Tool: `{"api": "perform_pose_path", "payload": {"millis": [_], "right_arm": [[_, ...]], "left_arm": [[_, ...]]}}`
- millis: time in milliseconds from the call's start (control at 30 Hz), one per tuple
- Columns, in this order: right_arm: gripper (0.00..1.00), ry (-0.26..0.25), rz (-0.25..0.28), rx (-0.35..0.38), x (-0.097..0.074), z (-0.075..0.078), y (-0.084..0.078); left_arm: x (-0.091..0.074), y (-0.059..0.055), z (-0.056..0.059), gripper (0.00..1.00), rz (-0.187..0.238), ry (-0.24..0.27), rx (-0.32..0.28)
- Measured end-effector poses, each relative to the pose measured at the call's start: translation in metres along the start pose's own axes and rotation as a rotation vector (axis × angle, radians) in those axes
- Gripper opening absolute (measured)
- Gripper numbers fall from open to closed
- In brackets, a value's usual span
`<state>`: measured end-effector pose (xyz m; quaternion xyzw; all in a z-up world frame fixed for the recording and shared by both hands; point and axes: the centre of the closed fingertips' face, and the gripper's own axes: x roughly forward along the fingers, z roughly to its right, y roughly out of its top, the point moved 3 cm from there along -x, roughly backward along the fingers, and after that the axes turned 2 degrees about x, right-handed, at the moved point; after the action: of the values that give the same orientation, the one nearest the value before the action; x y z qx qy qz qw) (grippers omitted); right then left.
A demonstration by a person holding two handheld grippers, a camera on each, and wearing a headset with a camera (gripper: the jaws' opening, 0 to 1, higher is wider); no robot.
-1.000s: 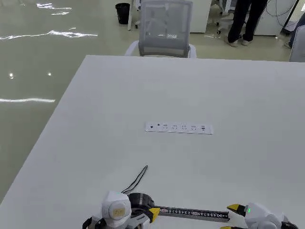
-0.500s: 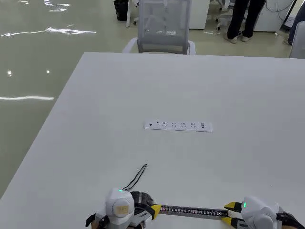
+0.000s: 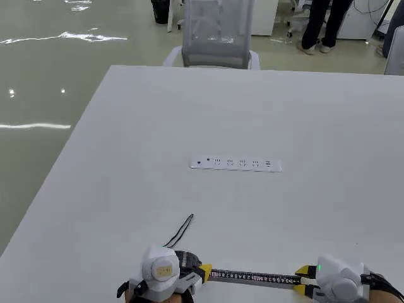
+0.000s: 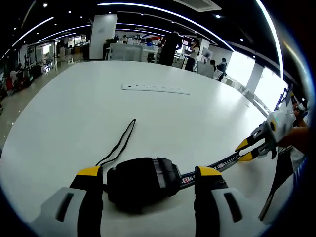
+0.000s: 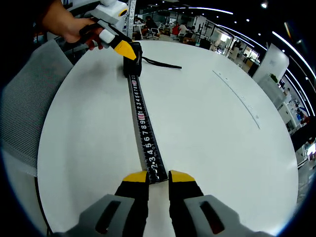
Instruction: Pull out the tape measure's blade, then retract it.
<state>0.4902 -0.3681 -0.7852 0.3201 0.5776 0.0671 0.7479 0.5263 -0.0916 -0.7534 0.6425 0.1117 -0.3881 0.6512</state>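
Head view puts my left gripper (image 3: 198, 276) at 7 o'clock, clamped on the case (image 3: 187, 260); my right gripper (image 3: 302, 280), at 5 o'clock, pinches the blade (image 3: 252, 278) by its tip.

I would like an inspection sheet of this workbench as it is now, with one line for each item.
Surface: white table, with a socket strip set flush in it.
Job's things: black case on the table; blade pulled out, lying flat.
Clutter: nothing seen.
Tools: left tool shut on the case; right tool shut on the blade's end.
Cables: thin black strap from the case, loose on the table.
Surroundings: chair at the far edge, a person standing beyond it, shiny floor.
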Motion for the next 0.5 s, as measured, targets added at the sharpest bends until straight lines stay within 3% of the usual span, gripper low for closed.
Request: {"api": "perform_pose_path", "payload": {"millis": [500], "right_arm": [[0.14,-0.007,-0.003,0.015,-0.0006,-0.0006,0.0009]], "left_arm": [[0.0045,-0.0052,-0.0032,0.64,-0.014,0.03,-0.01]]}}
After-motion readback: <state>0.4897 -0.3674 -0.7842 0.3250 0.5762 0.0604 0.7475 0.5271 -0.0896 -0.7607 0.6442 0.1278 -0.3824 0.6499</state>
